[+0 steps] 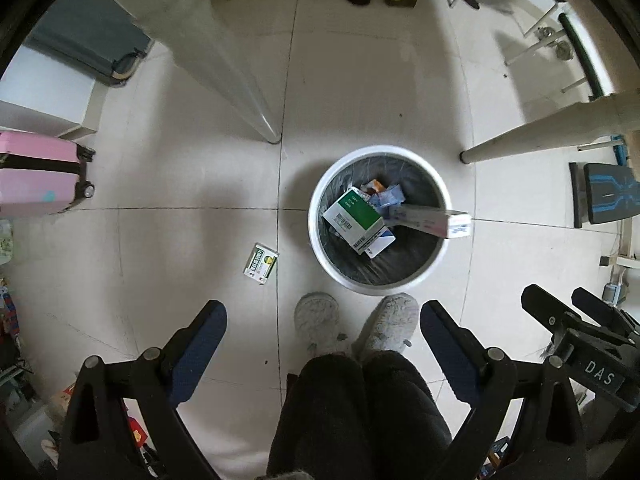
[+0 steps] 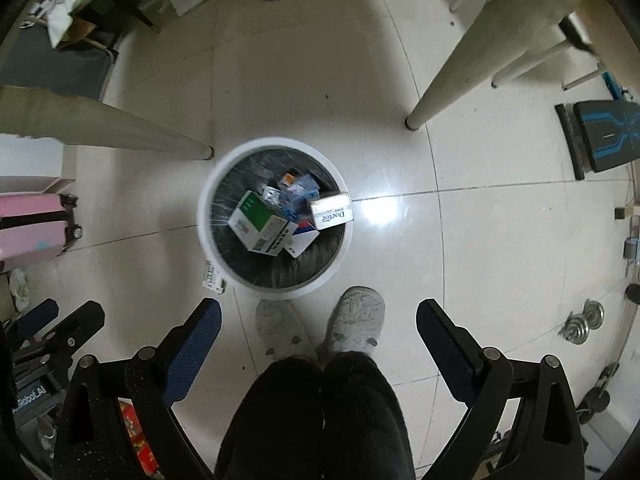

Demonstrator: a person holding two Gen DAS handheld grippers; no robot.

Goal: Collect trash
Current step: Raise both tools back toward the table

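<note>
Small green carton (image 1: 261,264) lying on floor beside bin (image 1: 316,240); prob light, crushable, so pinching its long edges. Both grippers (image 1: 322,330) (image 2: 318,326) hanging released, fingers empty.

what could not be seen well

the small green box (image 2: 213,277) was partly hidden behind the bin (image 2: 208,240) rim in the right view. the pink suitcase (image 1: 36,174) was cut off by the edge. words on the bin's boxes (image 1: 354,216) were too small to read.
</note>
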